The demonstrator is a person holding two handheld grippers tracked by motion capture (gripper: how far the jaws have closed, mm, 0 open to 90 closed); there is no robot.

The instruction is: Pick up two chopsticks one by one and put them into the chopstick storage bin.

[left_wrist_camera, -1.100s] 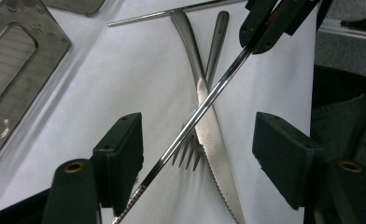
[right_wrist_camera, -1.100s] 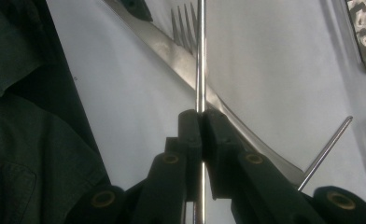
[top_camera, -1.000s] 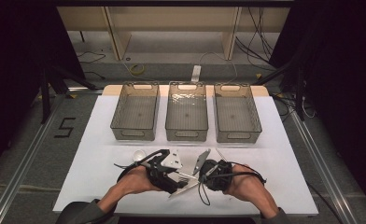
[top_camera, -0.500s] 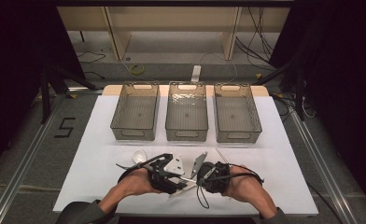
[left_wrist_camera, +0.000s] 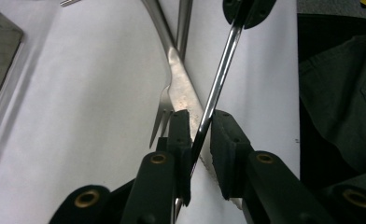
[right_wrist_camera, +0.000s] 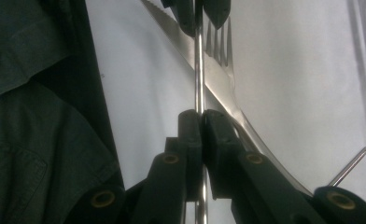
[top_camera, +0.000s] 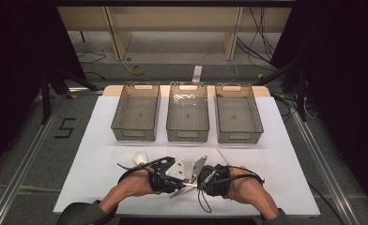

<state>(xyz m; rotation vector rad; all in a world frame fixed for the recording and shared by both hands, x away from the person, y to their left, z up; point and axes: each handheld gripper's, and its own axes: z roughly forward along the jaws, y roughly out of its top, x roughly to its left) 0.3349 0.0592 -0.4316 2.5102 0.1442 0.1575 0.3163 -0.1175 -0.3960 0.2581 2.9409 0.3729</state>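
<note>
1. Scanning from the big pieces down, I see the white table (top_camera: 102, 187) with three clear bins (top_camera: 187, 112) in a row at its far side, well apart from my hands.
2. My right gripper (right_wrist_camera: 200, 122) has its jaws pressed tight on a thin metal rod (right_wrist_camera: 199, 70), likely a utensil handle, held above the table near the front edge.
3. My left gripper (left_wrist_camera: 200, 128) has just been closing its jaws around the rod's other end; one pad touches it, but a gap shows at the other.
4. Beneath the rod lie a serrated knife (left_wrist_camera: 183, 88) and a fork (left_wrist_camera: 161, 116), crossed.
5. I judge the rod stiff, light and slippery; pinching near each end, squarely across its width, suits it best.
</note>
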